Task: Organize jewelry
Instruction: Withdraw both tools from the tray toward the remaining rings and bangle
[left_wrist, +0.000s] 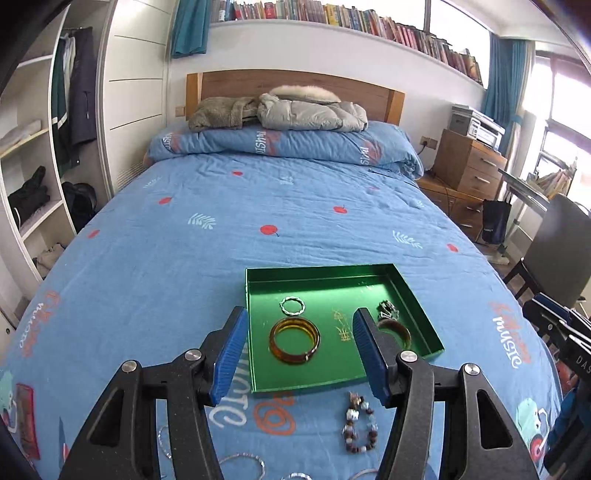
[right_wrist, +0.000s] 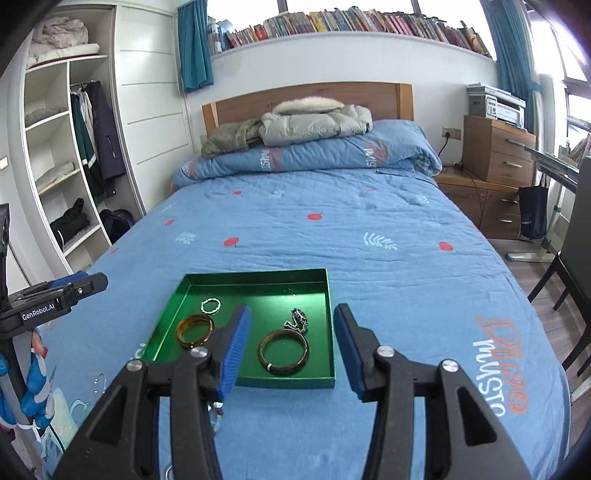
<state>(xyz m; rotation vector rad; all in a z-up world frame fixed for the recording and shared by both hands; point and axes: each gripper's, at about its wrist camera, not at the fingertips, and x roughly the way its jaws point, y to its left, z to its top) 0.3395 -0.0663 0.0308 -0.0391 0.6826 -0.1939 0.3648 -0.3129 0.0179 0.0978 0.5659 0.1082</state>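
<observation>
A green tray (left_wrist: 332, 384) (right_wrist: 280, 382) lies on the blue bed. In it are an amber bangle (left_wrist: 294, 341) (right_wrist: 195, 331), a small silver twisted ring (left_wrist: 292, 306) (right_wrist: 211, 306), a brown bangle (right_wrist: 283, 352) (left_wrist: 400, 329) and a dark silver chain piece (left_wrist: 388, 309) (right_wrist: 298, 319). A beaded bracelet (left_wrist: 360, 424) lies on the bed in front of the tray, between my left fingers. Thin silver bracelets (left_wrist: 243, 461) lie nearer still. My left gripper (left_wrist: 299, 350) is open and empty above the tray's near edge. My right gripper (right_wrist: 291, 347) is open and empty above the tray.
The bed (left_wrist: 221, 229) is covered in a blue quilt, with a folded duvet and coats at the headboard. A wardrobe (right_wrist: 62, 147) stands on the left. A wooden drawer unit (right_wrist: 498, 155) and a dark chair (left_wrist: 554, 251) stand on the right.
</observation>
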